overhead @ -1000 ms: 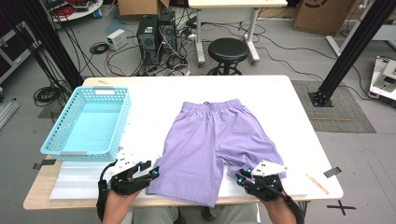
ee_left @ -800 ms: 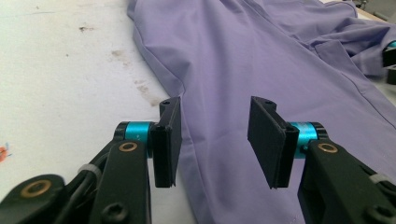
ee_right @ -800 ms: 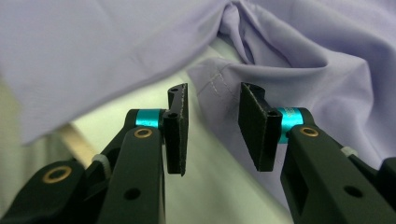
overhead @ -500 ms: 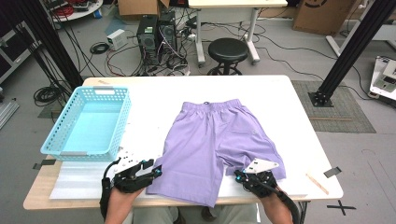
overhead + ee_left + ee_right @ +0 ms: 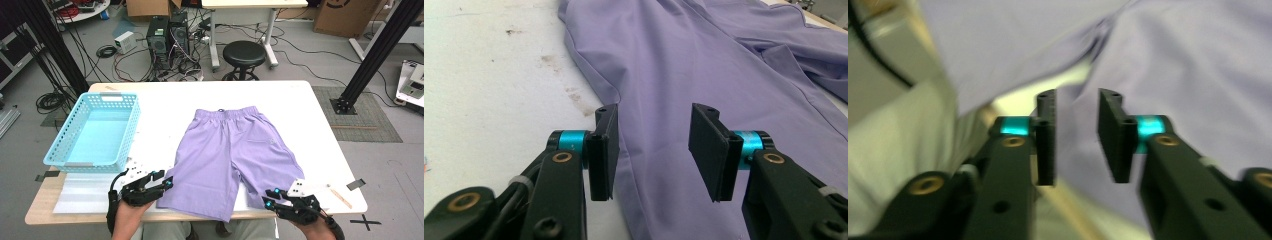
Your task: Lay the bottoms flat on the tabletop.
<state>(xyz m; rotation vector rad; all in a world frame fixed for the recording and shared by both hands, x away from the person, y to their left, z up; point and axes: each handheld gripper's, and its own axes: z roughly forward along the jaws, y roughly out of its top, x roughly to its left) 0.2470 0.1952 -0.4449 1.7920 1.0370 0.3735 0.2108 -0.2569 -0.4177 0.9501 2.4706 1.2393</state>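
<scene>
Purple shorts [image 5: 232, 157]: flat, waistband far, hems near. Left gripper [image 5: 162, 182] released at left hem; right gripper [image 5: 270, 198] just reopened, empty, beside right hem.

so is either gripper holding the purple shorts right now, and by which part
Neither holds anything. The left gripper stands open over the hem edge of one leg of the shorts; the right gripper's jaws have just been opening, nothing between them.
</scene>
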